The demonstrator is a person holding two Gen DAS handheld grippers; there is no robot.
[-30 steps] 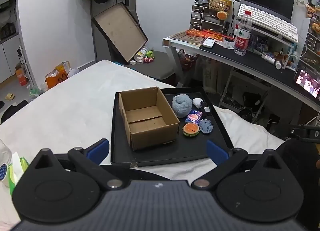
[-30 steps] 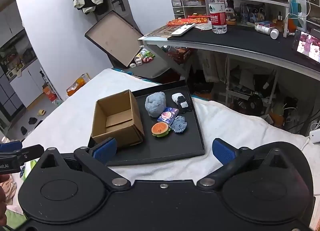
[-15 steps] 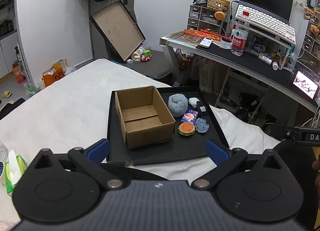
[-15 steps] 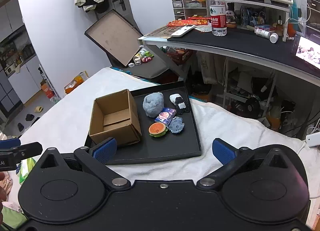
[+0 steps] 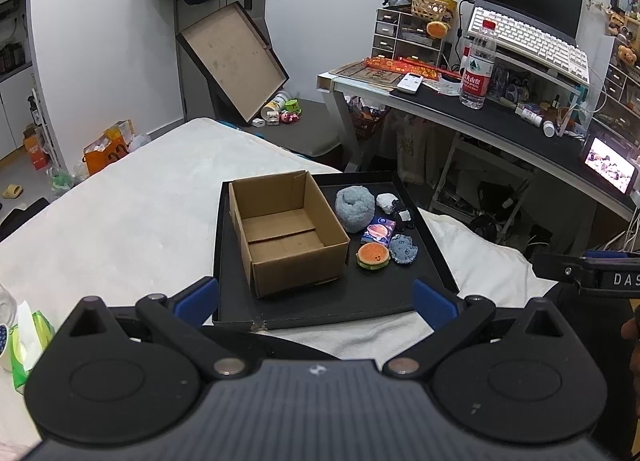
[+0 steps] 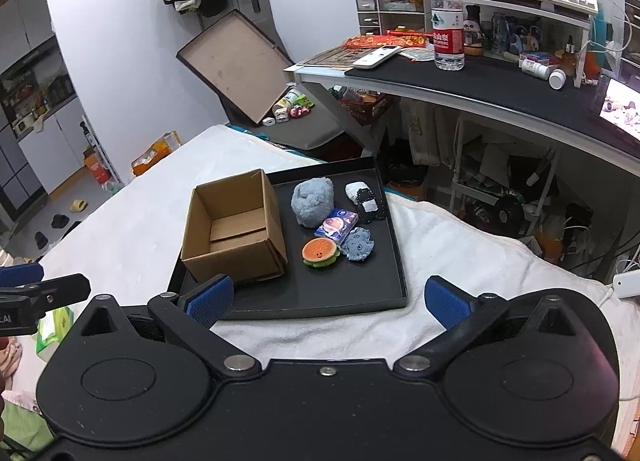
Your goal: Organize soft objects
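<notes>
On the white bed sits a black tray. A brown box stands on the left part of the tray, open at the top, with nothing inside. Just right of the box lie the soft things: a fluffy blue ball at the far side, a burger toy at the near side, a small blue patch beside the burger, and a little purple packet between the ball and the burger. The left tool hangs over the near edge of the tray, spread wide, holding nothing. The right tool is spread wide too, with nothing in it. A desk with a water bottle stands far right.
</notes>
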